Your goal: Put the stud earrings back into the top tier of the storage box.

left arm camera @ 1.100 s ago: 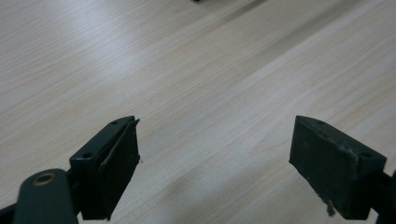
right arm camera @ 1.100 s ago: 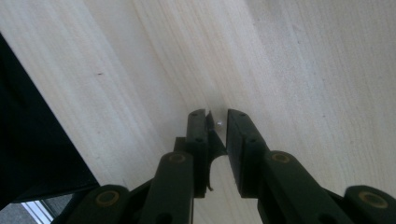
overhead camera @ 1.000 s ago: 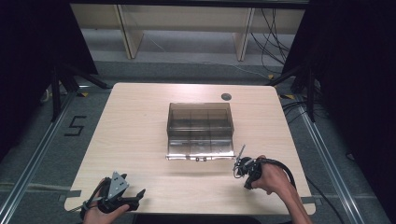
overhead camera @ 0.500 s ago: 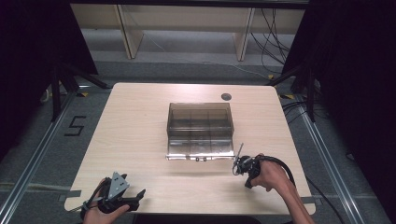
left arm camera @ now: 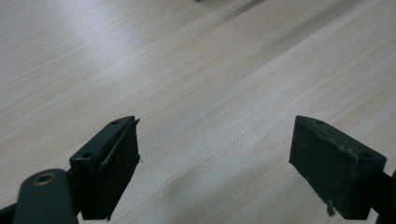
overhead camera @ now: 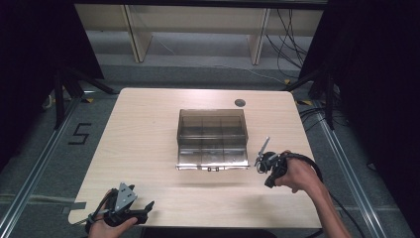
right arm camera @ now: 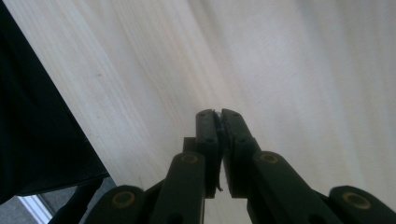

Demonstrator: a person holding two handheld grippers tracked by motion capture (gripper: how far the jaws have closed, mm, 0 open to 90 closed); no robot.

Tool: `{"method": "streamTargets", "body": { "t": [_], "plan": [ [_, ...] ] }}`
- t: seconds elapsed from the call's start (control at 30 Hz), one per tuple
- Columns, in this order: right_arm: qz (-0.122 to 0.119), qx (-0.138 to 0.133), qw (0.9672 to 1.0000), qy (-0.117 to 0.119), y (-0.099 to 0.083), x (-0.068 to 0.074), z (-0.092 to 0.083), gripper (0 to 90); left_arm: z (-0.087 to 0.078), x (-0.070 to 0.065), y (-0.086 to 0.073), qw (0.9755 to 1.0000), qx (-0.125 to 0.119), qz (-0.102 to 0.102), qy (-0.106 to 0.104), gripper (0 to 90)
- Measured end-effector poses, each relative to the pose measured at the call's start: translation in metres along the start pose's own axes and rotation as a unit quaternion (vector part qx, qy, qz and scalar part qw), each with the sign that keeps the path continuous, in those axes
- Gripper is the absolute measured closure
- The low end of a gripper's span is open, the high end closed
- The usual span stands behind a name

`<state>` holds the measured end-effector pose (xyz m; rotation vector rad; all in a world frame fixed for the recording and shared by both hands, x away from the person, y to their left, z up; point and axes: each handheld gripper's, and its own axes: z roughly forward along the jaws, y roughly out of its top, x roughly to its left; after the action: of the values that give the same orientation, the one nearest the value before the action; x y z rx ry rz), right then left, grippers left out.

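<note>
A smoky clear compartment box [overhead camera: 212, 137] sits in the middle of the table [overhead camera: 143, 124], its lid up at the back. My left gripper [overhead camera: 142, 210] rests near the table's front left corner, a hand on it. It is open [left arm camera: 215, 168] with only bare wood between its jaws. A hand holds my right gripper [overhead camera: 263, 163] just right of the box's front right corner, apart from it. In the right gripper view its jaws are shut [right arm camera: 218, 114], pad against pad, low over the wood. I cannot tell whether anything thin is pinched between them.
A small dark round disc [overhead camera: 240, 102] lies on the table behind the box. A cable [overhead camera: 309, 166] loops from the right gripper over the wrist. The table's edge and dark floor [right arm camera: 37, 140] show at the left of the right gripper view.
The right hand and its gripper have shifted slightly toward the box. The left gripper has stayed in place, still open.
</note>
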<state>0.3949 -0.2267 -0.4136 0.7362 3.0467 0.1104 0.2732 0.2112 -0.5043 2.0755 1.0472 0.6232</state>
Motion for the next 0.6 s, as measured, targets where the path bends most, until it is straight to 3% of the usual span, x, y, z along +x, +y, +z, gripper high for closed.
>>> {"method": "streamTargets", "body": {
  "t": [0.03, 0.1, 0.13, 0.17, 0.2, 0.23, 0.27, 0.3, 0.37, 0.47, 0.53, 0.6],
  "plan": [
    [0.014, -0.01, 0.9997, -0.014, 0.002, -0.002, -0.016, 86.6, 0.0, 0.0, 0.0, 1.0, -0.001, -0.001, -0.001, 15.3],
    [0.005, -0.018, 0.9997, -0.014, 0.005, -0.005, -0.022, 86.6, 0.0, 0.0, 0.0, 1.0, 0.0, 0.002, -0.002, 15.3],
    [0.009, -0.024, 0.9995, -0.02, 0.01, -0.007, -0.037, 86.7, -0.001, 0.001, 0.0, 0.9999, 0.009, 0.01, -0.001, 15.3],
    [0.009, -0.024, 0.9995, -0.02, 0.01, -0.007, -0.037, 86.7, -0.002, 0.003, 0.001, 0.9997, 0.014, 0.02, -0.002, 15.3],
    [0.01, -0.025, 0.9994, -0.022, 0.012, -0.008, -0.041, 86.6, -0.001, 0.002, 0.0, 0.9999, 0.008, 0.011, -0.001, 15.3],
    [0.0, -0.027, 0.9992, -0.028, 0.015, -0.01, -0.046, 86.7, -0.002, 0.002, 0.0, 0.9998, 0.014, 0.016, -0.001, 15.3],
    [-0.004, -0.031, 0.9991, -0.028, 0.018, -0.01, -0.051, 86.7, 0.0, 0.0, 0.0, 1.0, 0.0, 0.004, 0.001, 15.3],
    [-0.01, -0.041, 0.9987, -0.03, 0.024, -0.011, -0.059, 86.7, 0.0, 0.0, 0.0, 1.0, 0.002, 0.008, 0.002, 15.3],
    [0.003, -0.046, 0.9986, -0.024, 0.028, -0.01, -0.063, 86.7, 0.0, 0.0, 0.0, 1.0, 0.002, 0.002, -0.001, 15.3],
    [-0.016, -0.056, 0.9981, -0.019, 0.041, -0.011, -0.07, 86.7, 0.0, 0.001, 0.0, 1.0, 0.002, 0.006, -0.002, 15.3],
    [-0.018, -0.06, 0.9978, -0.02, 0.055, -0.01, -0.074, 86.7, 0.0, 0.0, 0.0, 1.0, 0.0, 0.0, -0.001, 15.3],
    [-0.02, -0.058, 0.9979, -0.019, 0.06, -0.01, -0.075, 86.6, -0.001, 0.001, 0.0, 1.0, 0.005, 0.006, -0.002, 15.3]
  ]
}}
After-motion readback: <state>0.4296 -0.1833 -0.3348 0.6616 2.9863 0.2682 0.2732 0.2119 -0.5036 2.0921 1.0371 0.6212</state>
